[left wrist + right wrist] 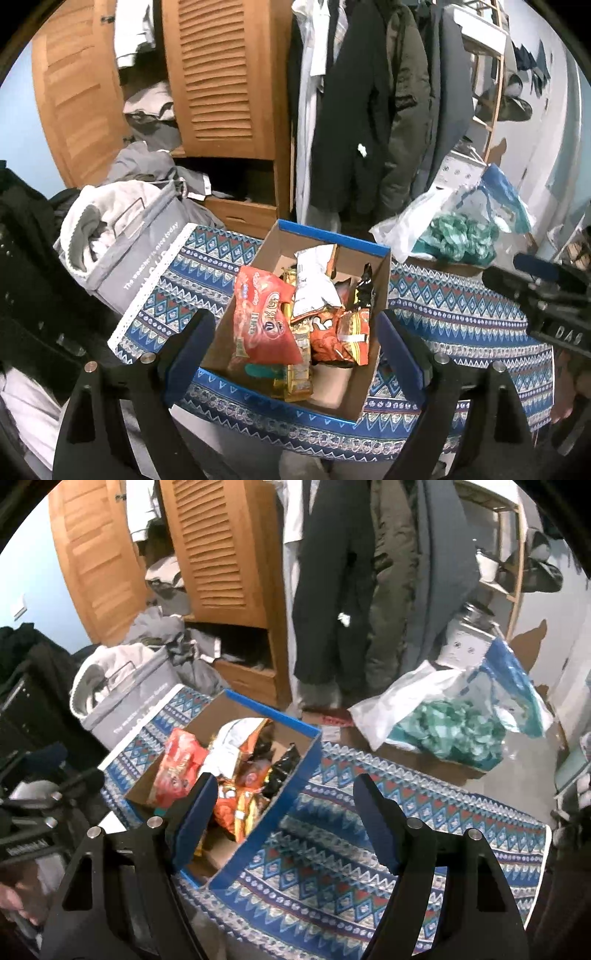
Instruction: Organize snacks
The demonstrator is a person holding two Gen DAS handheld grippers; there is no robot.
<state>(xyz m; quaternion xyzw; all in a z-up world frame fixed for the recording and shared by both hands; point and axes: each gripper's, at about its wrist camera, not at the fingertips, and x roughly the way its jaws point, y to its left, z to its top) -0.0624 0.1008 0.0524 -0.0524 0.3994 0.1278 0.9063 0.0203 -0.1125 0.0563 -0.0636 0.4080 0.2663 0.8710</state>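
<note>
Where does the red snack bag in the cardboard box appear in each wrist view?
Left wrist: red snack bag lies centre, at the box's left side.
Right wrist: red snack bag sits left of centre, at the box's left side.
Shared landmark: the box's blue rim.

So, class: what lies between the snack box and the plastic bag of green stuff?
In the right wrist view, only bare patterned cloth lies between the snack box and the plastic bag.

louvred wooden wardrobe, hanging coats
</note>
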